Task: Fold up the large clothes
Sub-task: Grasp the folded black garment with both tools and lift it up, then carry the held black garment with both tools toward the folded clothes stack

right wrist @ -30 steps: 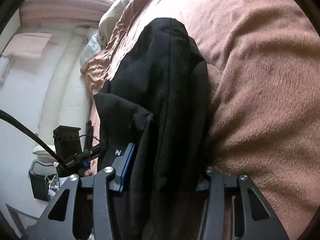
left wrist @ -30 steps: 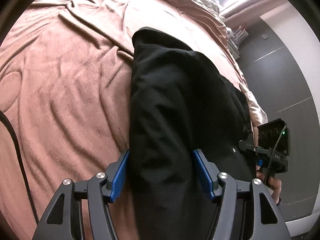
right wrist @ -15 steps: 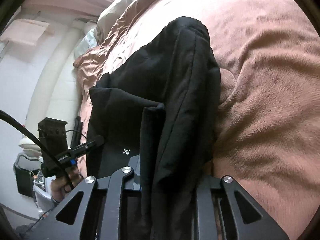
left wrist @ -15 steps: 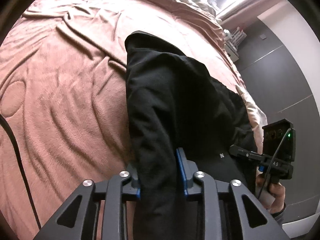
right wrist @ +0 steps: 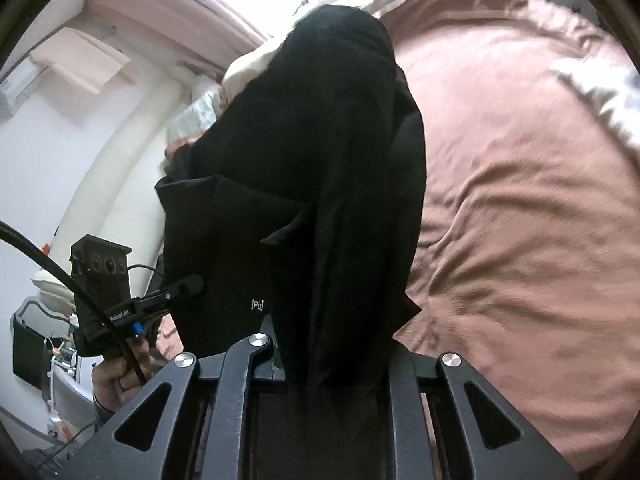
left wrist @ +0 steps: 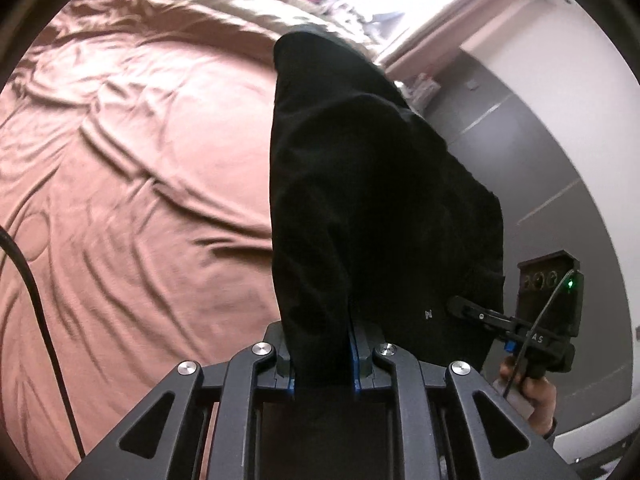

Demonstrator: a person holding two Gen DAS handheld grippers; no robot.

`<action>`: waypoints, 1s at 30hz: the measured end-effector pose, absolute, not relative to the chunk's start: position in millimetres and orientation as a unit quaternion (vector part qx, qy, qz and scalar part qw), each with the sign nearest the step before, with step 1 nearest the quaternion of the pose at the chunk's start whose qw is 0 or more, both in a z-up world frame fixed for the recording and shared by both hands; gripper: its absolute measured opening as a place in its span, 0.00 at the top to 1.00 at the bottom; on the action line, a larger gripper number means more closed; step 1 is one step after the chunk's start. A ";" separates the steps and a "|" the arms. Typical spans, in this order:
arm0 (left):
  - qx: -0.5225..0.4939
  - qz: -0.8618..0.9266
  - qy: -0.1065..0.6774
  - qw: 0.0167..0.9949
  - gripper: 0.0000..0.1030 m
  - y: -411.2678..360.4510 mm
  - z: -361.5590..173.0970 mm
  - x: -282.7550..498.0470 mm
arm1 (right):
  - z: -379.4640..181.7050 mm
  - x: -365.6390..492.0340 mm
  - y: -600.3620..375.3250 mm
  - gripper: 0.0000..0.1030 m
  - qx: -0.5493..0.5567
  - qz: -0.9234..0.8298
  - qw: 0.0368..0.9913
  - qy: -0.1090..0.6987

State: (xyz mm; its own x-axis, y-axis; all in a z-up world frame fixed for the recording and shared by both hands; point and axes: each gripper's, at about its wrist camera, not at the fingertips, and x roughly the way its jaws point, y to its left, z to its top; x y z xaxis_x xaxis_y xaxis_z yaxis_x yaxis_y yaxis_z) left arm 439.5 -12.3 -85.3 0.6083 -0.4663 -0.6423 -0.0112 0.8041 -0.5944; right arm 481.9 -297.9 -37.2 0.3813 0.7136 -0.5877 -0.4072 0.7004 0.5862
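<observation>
Both claws are clamped on the big black fabric garment (left wrist: 360, 200), one at each end of its near edge. The left claw (left wrist: 323, 356) pinches a bunched fold between its blue pads; the right claw (right wrist: 332, 364) is buried in cloth, so probably the same deal. The garment hangs lifted over the bed's wrinkled pinkish-brown blanket (left wrist: 120, 200).

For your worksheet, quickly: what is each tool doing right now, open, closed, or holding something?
Left tool: closed, gripping the black garment.
Right tool: closed on the same black garment; its fingertips are hidden by the cloth.
</observation>
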 end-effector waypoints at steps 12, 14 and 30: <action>-0.273 -0.211 0.369 0.863 0.82 -105.2 8.3 421.4 | 73.8 382.1 -396.0 0.87 0.147 0.283 0.875 0.364; -0.277 -0.220 0.364 0.861 0.82 -115.3 20.9 417.6 | 93.8 361.4 -414.6 0.87 0.142 0.274 0.882 0.357; -0.288 -0.290 0.355 0.841 0.82 -219.4 93.3 401.5 | 191.9 268.1 -495.3 0.87 0.110 0.196 0.916 0.331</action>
State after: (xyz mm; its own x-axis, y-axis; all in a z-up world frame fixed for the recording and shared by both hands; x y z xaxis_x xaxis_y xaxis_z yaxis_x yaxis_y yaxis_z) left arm 401.5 -219.4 93.3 0.5796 -0.6924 -0.4298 0.2835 0.6658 -0.6902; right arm 268.1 -495.3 191.9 0.7037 0.4321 -0.5639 -0.2865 0.8990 0.3313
